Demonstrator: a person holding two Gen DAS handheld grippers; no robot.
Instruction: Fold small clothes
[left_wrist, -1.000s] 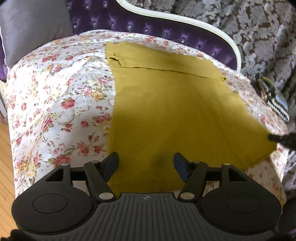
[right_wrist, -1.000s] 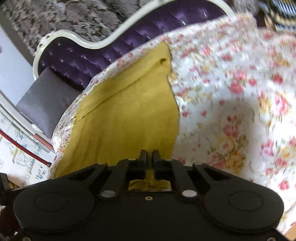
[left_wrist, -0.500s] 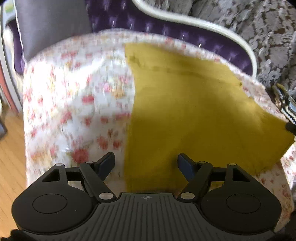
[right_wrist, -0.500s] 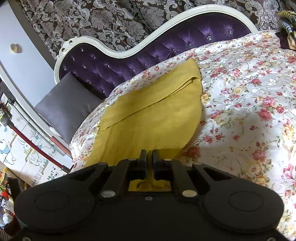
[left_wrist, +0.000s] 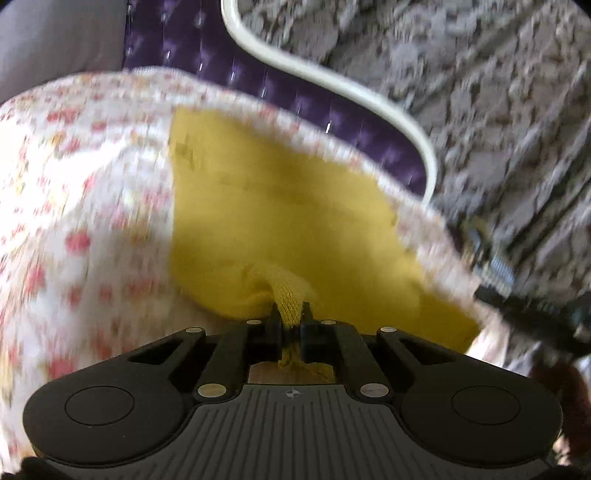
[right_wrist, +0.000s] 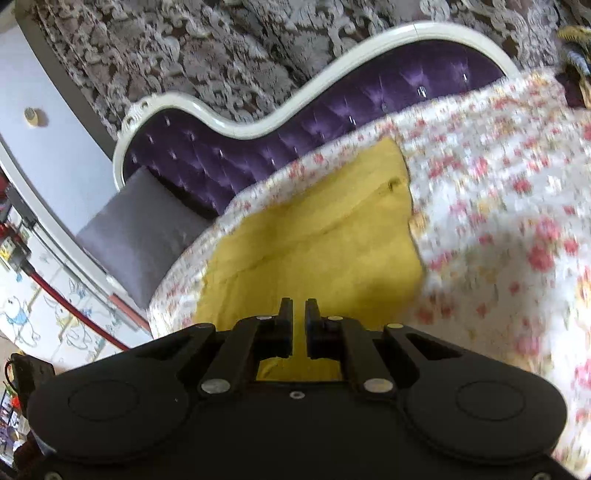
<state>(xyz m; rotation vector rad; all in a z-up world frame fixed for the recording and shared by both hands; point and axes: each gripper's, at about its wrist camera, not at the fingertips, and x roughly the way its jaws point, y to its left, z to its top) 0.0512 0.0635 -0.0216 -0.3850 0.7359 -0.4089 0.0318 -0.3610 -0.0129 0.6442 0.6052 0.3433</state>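
Note:
A mustard-yellow garment (left_wrist: 280, 221) lies spread on a floral bedspread (left_wrist: 81, 206). My left gripper (left_wrist: 290, 314) is shut on the garment's near edge, and a bunched fold of cloth rises between its fingers. In the right wrist view the same garment (right_wrist: 314, 251) lies ahead, and my right gripper (right_wrist: 299, 310) has its fingers nearly together with cloth showing beneath them. Whether the right fingers pinch the cloth I cannot tell. The right gripper's black tip (left_wrist: 532, 310) shows at the garment's right corner in the left wrist view.
A purple tufted headboard with a white frame (right_wrist: 332, 122) stands behind the bed. A grey cushion (right_wrist: 140, 232) leans at its left end. A striped knitted item (left_wrist: 495, 258) lies at the bed's right side. Patterned curtains (left_wrist: 480, 92) hang behind.
My left gripper has closed from open onto the garment's near edge and bunched it. The right gripper's fingers show a slightly wider gap. Both views have shifted and are blurred.

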